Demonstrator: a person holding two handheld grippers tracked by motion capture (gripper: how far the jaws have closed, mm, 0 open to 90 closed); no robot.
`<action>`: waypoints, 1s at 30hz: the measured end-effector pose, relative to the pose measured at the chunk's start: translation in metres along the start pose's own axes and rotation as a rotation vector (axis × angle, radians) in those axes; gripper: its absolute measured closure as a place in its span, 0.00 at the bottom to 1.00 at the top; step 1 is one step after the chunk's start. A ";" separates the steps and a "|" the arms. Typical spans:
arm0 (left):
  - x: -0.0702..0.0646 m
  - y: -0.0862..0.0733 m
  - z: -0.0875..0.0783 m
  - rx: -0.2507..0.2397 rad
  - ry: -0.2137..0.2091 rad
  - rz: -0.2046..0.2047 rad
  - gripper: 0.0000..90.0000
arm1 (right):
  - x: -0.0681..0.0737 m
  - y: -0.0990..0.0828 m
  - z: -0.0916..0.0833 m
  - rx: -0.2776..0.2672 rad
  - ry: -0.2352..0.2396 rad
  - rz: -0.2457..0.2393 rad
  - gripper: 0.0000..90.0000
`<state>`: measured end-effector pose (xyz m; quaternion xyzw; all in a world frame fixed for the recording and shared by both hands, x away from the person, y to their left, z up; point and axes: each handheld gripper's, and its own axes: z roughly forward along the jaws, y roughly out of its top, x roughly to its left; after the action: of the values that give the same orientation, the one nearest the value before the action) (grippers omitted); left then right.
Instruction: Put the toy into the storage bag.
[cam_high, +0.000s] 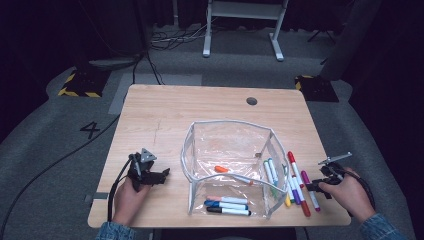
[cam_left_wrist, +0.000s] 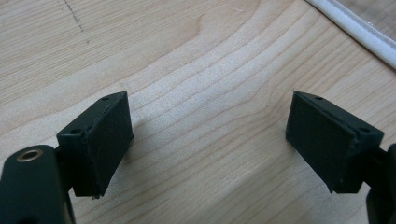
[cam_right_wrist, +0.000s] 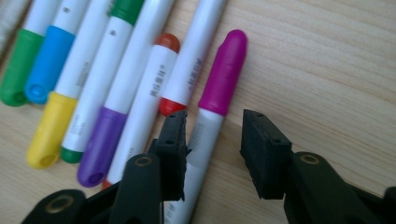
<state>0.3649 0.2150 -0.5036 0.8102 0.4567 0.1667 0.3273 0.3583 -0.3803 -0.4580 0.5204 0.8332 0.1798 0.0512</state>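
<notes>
Marker, magenta-capped (cam_right_wrist: 223, 74), white barrel: lies flat on the desk (cam_high: 165, 105), outermost of a row of loose markers (cam_high: 295, 182) just right of the clear pouch (cam_high: 227, 167). Right claw (cam_right_wrist: 212, 149): jaws straddle the barrel just below the cap, apart, pads not yet pressing; nothing held. Neighbour, red-capped marker (cam_right_wrist: 180, 70): lies touching or nearly touching the magenta one, close against the near jaw. Risk, as judged: that jaw may catch the neighbour and pinch two barrels, or the round barrel may roll or squirt out if the pads close off-centre. Further along the row: purple, yellow, blue and green caps. Pouch: stands open, several markers already inside. Left claw (cam_left_wrist: 208, 140): open wide over bare desk left of the pouch, holding nothing.
</notes>
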 end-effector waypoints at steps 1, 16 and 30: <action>0.000 0.000 0.000 0.001 0.000 0.000 0.17 | -0.001 0.000 0.001 0.002 -0.008 -0.001 0.71; 0.000 0.000 0.000 0.000 0.001 -0.001 0.17 | -0.001 0.014 -0.047 -0.114 0.022 0.050 0.86; 0.000 0.000 0.000 0.000 0.001 -0.001 0.17 | 0.065 0.064 -0.151 -0.291 0.152 -0.177 0.86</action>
<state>0.3648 0.2150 -0.5036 0.8100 0.4572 0.1669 0.3273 0.3422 -0.3351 -0.2888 0.4169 0.8425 0.3320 0.0785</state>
